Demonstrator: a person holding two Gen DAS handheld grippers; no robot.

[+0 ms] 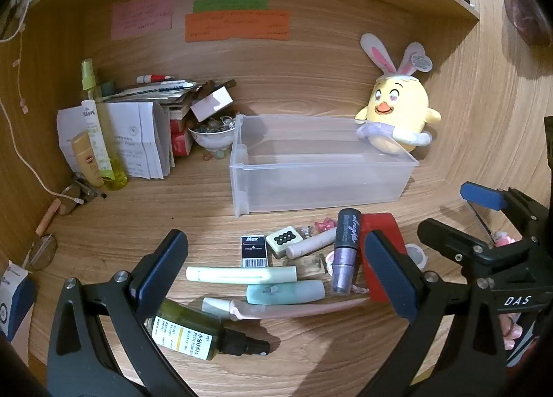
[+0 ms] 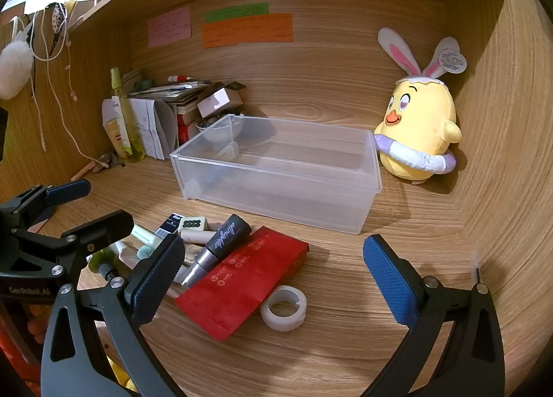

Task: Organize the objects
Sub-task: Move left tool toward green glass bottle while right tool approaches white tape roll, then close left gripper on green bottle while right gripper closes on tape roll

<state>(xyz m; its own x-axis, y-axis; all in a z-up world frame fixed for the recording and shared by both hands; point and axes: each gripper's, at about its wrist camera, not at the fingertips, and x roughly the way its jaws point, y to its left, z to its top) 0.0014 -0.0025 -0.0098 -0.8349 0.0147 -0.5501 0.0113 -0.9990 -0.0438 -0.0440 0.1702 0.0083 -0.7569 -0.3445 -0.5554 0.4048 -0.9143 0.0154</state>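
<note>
Both tongs, left (image 1: 273, 272) and right (image 2: 273, 276), spread wide, seemingly empty, before clear bin (image 2: 276, 186); clutter underneath.

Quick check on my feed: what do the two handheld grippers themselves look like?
Both are black frames with silver bolts and blue textured finger pads. The right gripper carries white "DAS" lettering; the left gripper reads "GenRobot.AI". No cables or sleeves visible.

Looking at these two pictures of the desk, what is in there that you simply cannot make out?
- Sticky notes: the writing is too small in both views.
- Small bowl: its contents blur together in the left view; the clear bin hides most of it in the right.
- Red packet: the left gripper's finger covers part of it in the left view.
- Green spray bottle: partly behind that gripper's other finger.
</note>
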